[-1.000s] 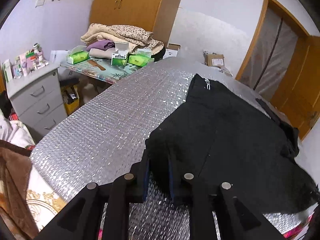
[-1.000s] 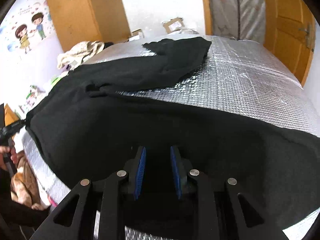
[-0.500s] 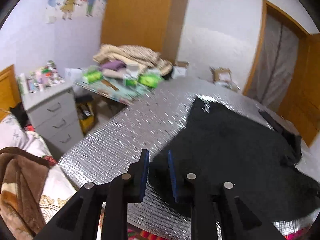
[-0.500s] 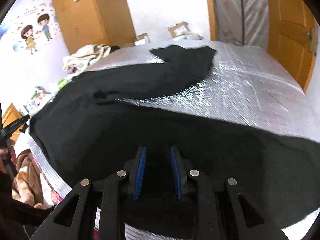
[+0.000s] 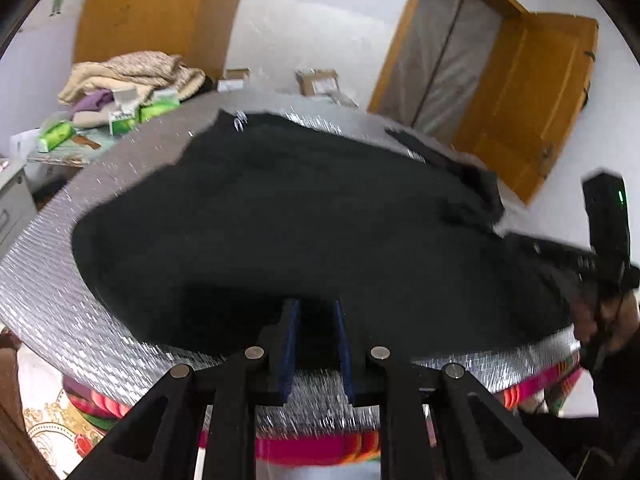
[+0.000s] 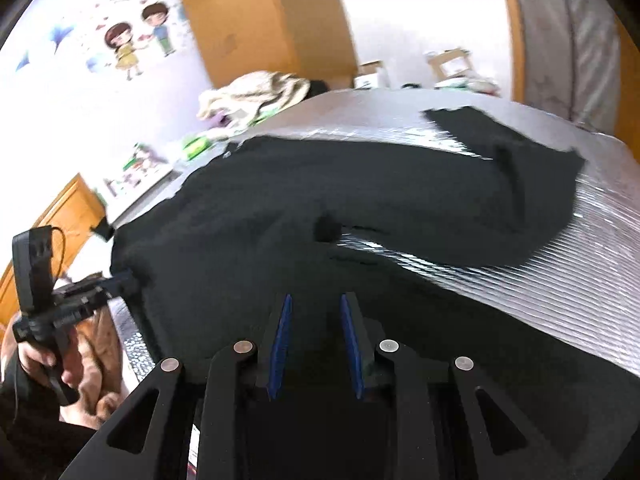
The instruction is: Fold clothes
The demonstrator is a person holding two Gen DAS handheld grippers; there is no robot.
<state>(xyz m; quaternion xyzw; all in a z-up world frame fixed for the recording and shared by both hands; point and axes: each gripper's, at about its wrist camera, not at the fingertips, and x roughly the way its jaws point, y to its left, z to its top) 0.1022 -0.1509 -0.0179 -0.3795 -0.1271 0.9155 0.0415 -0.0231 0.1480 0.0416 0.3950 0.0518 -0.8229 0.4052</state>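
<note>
A black garment [image 5: 300, 208] lies spread over the silver foil-covered table [image 5: 48, 280]. My left gripper [image 5: 315, 306] has the garment's near edge between its blue pads, and the jaws are closing on it. The right wrist view shows the same garment [image 6: 360, 184], one sleeve stretching to the far right. The right gripper [image 6: 316, 298] is shut on the near hem, black cloth filling the gap between its pads. Each gripper also appears in the other's view, held by a hand: the right gripper [image 5: 516, 240] and the left gripper [image 6: 120, 278], each at a garment corner.
A pile of clothes [image 5: 132, 72] and green tissue packs [image 5: 124, 120] sit on a side table at the back left, beside a wooden wardrobe [image 5: 152, 12]. A wooden door [image 5: 532, 100] stands at the back right. Cardboard boxes [image 5: 320, 80] lie behind the table.
Both wrist views have swung sideways and rolled while the grippers kept the garment's edge. The right gripper and its hand have come into the left wrist view. The garment has shifted on the foil.
</note>
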